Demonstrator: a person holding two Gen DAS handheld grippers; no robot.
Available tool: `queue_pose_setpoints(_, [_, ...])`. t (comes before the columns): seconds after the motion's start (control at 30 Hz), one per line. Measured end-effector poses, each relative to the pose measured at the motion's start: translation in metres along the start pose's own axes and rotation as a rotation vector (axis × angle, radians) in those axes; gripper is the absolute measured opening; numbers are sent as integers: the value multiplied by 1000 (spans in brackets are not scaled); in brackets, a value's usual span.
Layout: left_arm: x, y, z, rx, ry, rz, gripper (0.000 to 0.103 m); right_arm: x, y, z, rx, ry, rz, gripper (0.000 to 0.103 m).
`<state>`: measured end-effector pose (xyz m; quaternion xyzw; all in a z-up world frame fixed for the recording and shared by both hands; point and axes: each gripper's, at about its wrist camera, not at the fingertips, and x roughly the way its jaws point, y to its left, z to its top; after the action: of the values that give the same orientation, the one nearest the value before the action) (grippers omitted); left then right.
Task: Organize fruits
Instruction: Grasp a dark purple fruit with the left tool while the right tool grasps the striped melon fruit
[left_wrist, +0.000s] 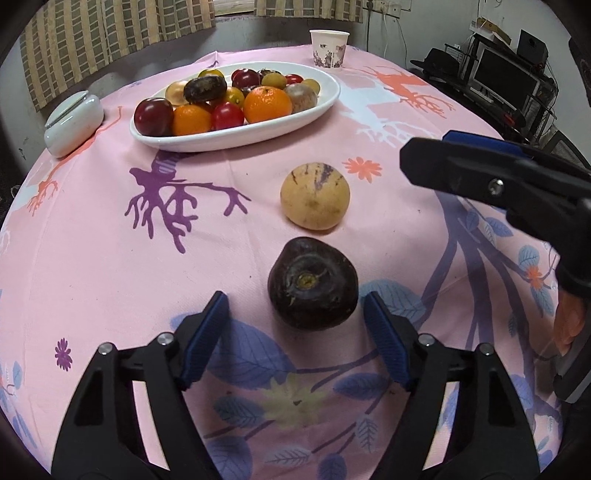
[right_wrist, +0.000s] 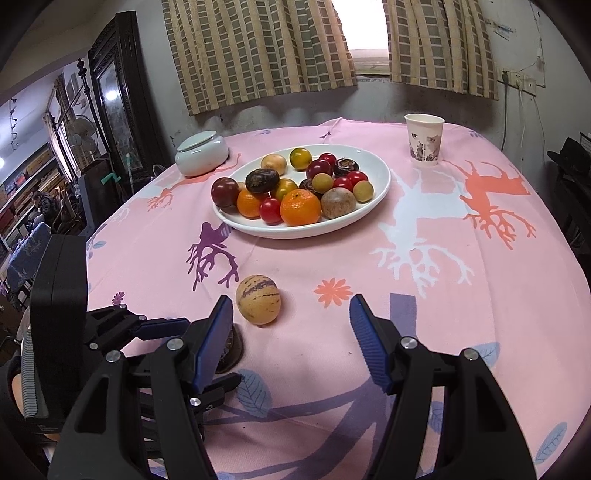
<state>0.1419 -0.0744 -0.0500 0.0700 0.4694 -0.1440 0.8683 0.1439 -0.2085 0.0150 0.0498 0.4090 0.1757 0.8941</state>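
Left gripper (left_wrist: 295, 325): jaws apart, flanking the dark purple fruit (left_wrist: 313, 282) on the pink tablecloth (left_wrist: 110, 258); the right pad appears just beside the skin, the left pad clear. Centre the fruit before closing, then grip gently, since the round body may roll. The striped yellow fruit (left_wrist: 315, 195) lies beyond it. Right gripper (right_wrist: 291, 339): jaws apart, empty. Destination, presumably: the white plate (right_wrist: 380, 184).

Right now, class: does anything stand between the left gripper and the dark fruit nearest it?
Nothing visible does. The dark fruit lies just ahead of the open left gripper, bare cloth between them. The yellow striped fruit lies beyond it.
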Motion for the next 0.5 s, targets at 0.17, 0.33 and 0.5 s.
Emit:
queue_pose_setpoints(0.17, [2,1,2,-7,-6,0,78,0,1,0,-5,6,1,66])
queue_pose_setpoints(0.33, [0,-1,3,7,-30,-9,50,2,3,-1,-15,15,-4,66])
queue_pose_setpoints(0.5, [-1,0,4,-4,-20,-18,47,4,3,-2,-18,24,-8,66])
